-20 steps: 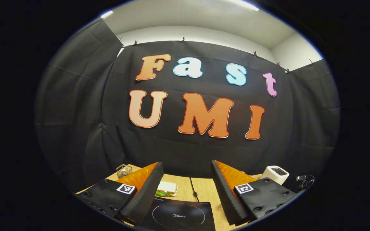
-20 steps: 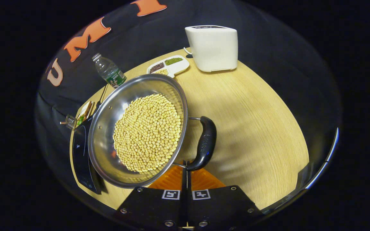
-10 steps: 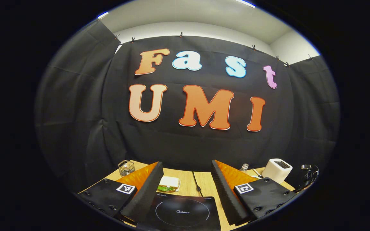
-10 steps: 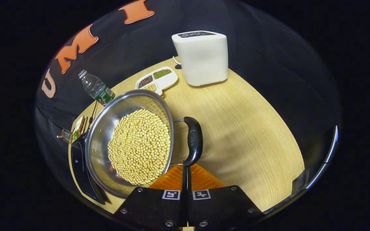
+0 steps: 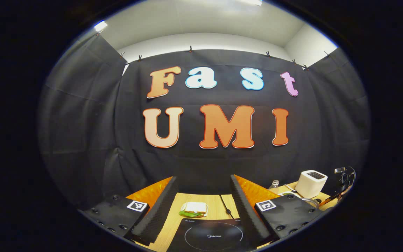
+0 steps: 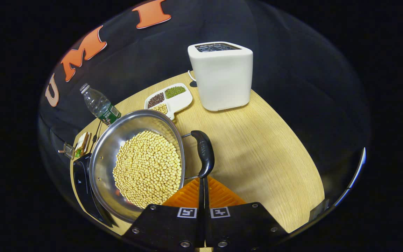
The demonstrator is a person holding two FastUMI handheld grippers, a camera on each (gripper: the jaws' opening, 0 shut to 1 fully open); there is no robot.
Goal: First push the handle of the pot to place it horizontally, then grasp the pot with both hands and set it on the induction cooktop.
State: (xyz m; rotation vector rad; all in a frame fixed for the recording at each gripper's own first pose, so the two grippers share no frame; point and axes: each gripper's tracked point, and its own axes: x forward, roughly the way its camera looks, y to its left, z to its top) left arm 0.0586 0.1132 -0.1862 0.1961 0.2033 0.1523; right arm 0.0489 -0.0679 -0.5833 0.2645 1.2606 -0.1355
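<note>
A steel pot (image 6: 107,164) full of yellow beans sits on the wooden table (image 6: 275,157), partly over the black induction cooktop (image 6: 82,182). Its black side handle (image 6: 204,154) stands on the pot's right side. My right gripper (image 6: 203,179) is shut, with its tips touching the near end of that handle and nothing held between them. My left gripper (image 5: 203,177) is open and hovers above the cooktop (image 5: 212,237), whose ring lies between its fingers. The other gripper (image 5: 343,178) shows far off at the right.
A white toaster (image 6: 220,75) stands behind the pot, with a divided dish of beans (image 6: 168,98) and a water bottle (image 6: 98,105) to its left. A sandwich plate (image 5: 194,209) and a cable (image 5: 225,204) lie behind the cooktop. A wire basket (image 6: 68,150) sits beyond.
The right gripper has moved against the handle, which now stands straighter beside the pot. The left gripper has shifted right, bringing the cooktop's ring between its fingers.
</note>
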